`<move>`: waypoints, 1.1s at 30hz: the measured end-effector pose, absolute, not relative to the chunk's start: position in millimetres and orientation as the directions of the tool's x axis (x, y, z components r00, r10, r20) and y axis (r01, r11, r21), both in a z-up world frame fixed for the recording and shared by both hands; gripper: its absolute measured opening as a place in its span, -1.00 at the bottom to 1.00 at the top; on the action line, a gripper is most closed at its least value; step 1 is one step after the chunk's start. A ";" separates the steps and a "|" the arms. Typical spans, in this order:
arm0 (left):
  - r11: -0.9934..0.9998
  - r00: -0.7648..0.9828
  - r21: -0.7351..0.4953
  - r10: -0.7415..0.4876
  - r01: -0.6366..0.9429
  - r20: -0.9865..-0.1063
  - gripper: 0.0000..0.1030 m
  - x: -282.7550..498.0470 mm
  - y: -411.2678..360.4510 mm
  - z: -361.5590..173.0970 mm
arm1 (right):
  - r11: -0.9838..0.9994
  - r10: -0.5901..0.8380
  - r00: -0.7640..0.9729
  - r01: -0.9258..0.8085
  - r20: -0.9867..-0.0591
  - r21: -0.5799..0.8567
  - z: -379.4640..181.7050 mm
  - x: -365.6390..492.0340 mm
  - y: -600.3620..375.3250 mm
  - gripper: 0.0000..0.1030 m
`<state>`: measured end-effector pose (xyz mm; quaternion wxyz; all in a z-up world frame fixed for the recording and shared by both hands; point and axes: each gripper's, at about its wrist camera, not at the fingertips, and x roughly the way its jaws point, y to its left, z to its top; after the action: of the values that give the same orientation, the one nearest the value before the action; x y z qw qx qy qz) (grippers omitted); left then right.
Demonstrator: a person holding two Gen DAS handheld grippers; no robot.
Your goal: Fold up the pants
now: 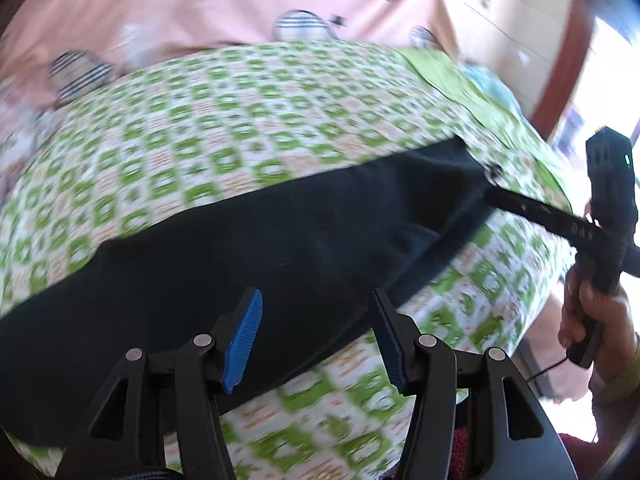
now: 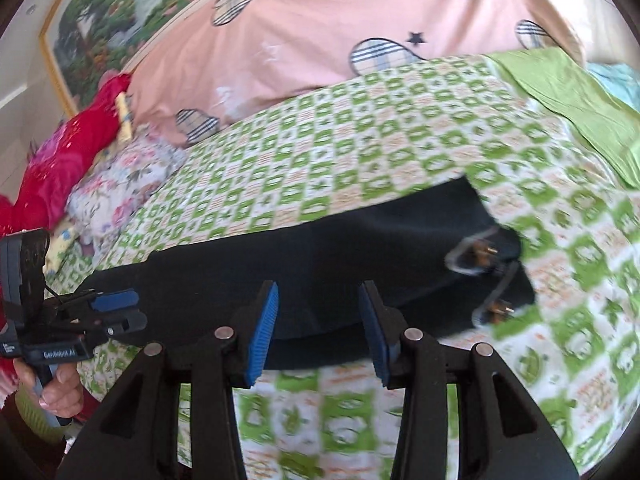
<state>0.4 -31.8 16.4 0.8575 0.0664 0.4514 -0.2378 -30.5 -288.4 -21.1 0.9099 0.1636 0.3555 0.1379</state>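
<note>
The black pants (image 1: pixel 248 248) lie flat in a long band across the green-checked bedsheet (image 1: pixel 224 120); they also show in the right wrist view (image 2: pixel 328 248), with drawstring cords with metal tips (image 2: pixel 480 256) at the waist end on the right. My left gripper (image 1: pixel 316 336) is open and empty, just above the pants' near edge. My right gripper (image 2: pixel 320 328) is open and empty over the near edge of the pants. In the left wrist view the right gripper (image 1: pixel 496 196) reaches toward the waist end. In the right wrist view the left gripper (image 2: pixel 120 308) sits at the leg end.
A pink quilt (image 2: pixel 320 24) with striped patches lies at the back of the bed. A floral pillow (image 2: pixel 124 184) and red cloth (image 2: pixel 76 148) lie at the left. A plain green cloth (image 2: pixel 576 100) lies at the right. A framed painting (image 2: pixel 96 20) hangs behind.
</note>
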 end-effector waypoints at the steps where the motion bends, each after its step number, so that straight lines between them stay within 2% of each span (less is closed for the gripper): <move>1: 0.866 0.469 -0.091 -0.352 0.492 -0.810 0.09 1.0 -40.2 14.8 | 0.908 0.363 0.712 -0.123 -0.601 0.401 -22.3 -31.5 -293.2 -0.15; 11: 0.745 0.378 0.009 -0.328 0.667 -0.866 0.09 15.0 -98.9 -10.4 | 0.888 0.331 0.723 -0.020 -0.607 0.460 -38.8 -28.5 -331.7 -0.13; 20: 0.703 0.343 0.051 -0.281 0.709 -0.896 0.07 28.4 -115.0 -33.9 | 0.862 0.347 0.719 0.010 -0.602 0.508 -49.2 -13.7 -342.7 -0.13; 22: 0.706 0.353 0.076 -0.256 0.704 -0.900 -0.21 31.0 -116.6 -40.2 | 0.854 0.351 0.720 0.017 -0.599 0.521 -50.9 -9.9 -344.6 -0.13; 23: 0.707 0.360 0.085 -0.250 0.702 -0.899 -0.26 32.3 -116.8 -41.3 | 0.850 0.353 0.720 0.021 -0.597 0.527 -51.6 -8.1 -345.8 -0.13; 25: 0.709 0.359 0.078 -0.256 0.701 -0.897 -0.62 34.8 -116.2 -40.8 | 0.844 0.353 0.726 0.024 -0.590 0.535 -52.9 -5.9 -347.6 -0.13; 27: 0.708 0.356 0.070 -0.265 0.703 -0.896 -0.80 36.9 -116.0 -39.1 | 0.843 0.353 0.733 0.022 -0.582 0.538 -55.1 -3.3 -349.1 -0.13; 28: 0.704 0.359 0.073 -0.267 0.707 -0.895 -0.87 36.6 -116.6 -38.1 | 0.844 0.348 0.734 0.025 -0.583 0.536 -55.9 -2.6 -349.6 -0.25; 29: 0.699 0.367 0.081 -0.269 0.710 -0.891 -0.88 34.8 -117.1 -35.7 | 0.845 0.343 0.735 0.030 -0.585 0.534 -56.4 -2.2 -350.4 -0.54; 30: 0.696 0.372 0.085 -0.273 0.713 -0.887 -0.89 31.7 -117.1 -32.5 | 0.844 0.341 0.737 0.034 -0.584 0.535 -56.1 -2.7 -351.5 -0.67; 33: 0.688 0.387 0.087 -0.294 0.720 -0.874 -0.90 23.1 -115.7 -20.6 | 0.848 0.333 0.753 0.024 -0.567 0.530 -48.1 -10.0 -354.6 -0.80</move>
<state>23.1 -115.7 -20.6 0.7989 0.2345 0.4538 -0.3175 -10.0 -354.6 -48.1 0.8988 0.2620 0.3407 0.0861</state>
